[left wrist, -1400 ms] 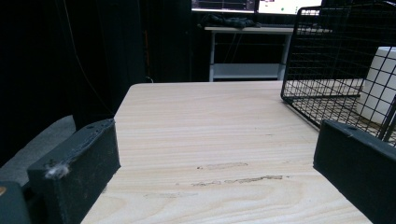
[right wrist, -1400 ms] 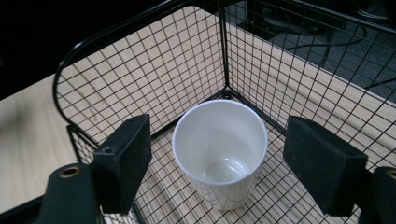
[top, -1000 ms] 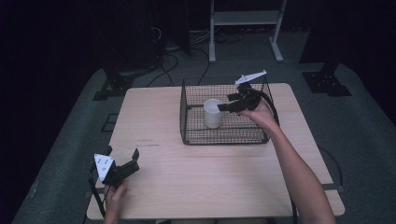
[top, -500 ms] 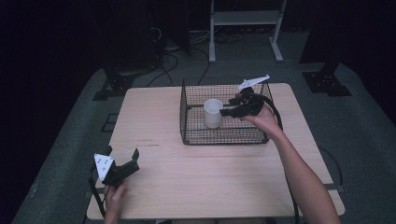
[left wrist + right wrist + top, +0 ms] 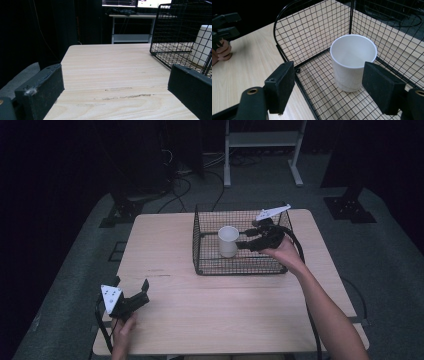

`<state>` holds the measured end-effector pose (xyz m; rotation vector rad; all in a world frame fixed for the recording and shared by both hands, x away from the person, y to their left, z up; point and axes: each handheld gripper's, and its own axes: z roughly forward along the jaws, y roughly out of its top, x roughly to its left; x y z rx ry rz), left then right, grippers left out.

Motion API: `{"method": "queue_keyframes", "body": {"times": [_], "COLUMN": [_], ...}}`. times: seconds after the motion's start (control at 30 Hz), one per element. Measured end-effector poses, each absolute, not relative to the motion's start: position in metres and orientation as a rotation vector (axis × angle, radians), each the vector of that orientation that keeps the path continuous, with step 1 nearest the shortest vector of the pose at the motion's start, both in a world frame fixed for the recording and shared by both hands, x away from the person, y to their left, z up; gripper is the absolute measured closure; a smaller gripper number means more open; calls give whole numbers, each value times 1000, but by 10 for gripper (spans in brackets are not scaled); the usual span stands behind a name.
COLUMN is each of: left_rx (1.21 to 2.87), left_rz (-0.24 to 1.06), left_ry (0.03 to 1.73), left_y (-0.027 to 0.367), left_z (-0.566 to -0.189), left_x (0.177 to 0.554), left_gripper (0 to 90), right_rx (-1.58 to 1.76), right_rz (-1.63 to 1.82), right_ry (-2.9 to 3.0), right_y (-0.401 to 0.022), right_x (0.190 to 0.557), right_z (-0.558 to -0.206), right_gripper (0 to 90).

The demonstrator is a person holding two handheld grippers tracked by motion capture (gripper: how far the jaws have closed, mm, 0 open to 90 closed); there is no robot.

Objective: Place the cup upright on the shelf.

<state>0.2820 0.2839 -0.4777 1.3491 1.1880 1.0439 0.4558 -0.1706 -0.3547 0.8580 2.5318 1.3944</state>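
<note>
A light wooden table stands on a grey floor mat in dark surroundings. A black wire basket sits on the far right part of the tabletop, with a white paper cup standing upright inside it. The right gripper is held over the basket's right side, jaws apart and pointing toward the cup, just beside it. The left gripper rests near the table's near left corner, jaws spread, well apart from the basket. A white shelf frame stands beyond the table.
</note>
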Motion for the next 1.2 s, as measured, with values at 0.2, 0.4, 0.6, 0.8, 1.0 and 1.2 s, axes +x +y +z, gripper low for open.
{"method": "queue_keyframes", "body": {"times": [0.2, 0.4, 0.6, 0.8, 1.0, 1.2], "left_rx": [1349, 1349, 1350, 1353, 1349, 1349], "left_rz": [1044, 1044, 1044, 1046, 1043, 1043], "left_ry": [1188, 1189, 1189, 1185, 1187, 1187], "left_y": [284, 284, 284, 284, 284, 284], "left_z": [-478, -478, -478, -478, -478, -478], "left_x": [282, 282, 282, 282, 282, 282], "left_gripper": [0, 0, 0, 0, 0, 0], "right_rx": [853, 842, 823, 827, 813, 802], "right_rz": [1398, 1389, 1406, 1429, 1423, 1419], "right_ry": [2536, 2550, 2543, 2549, 2563, 2558], "right_y": [-175, -176, -176, -177, -178, -182], "right_x": [449, 444, 437, 430, 422, 412], "right_z": [-358, -361, -360, -367, -372, -377], "right_gripper": [252, 250, 250, 250, 246, 243]}}
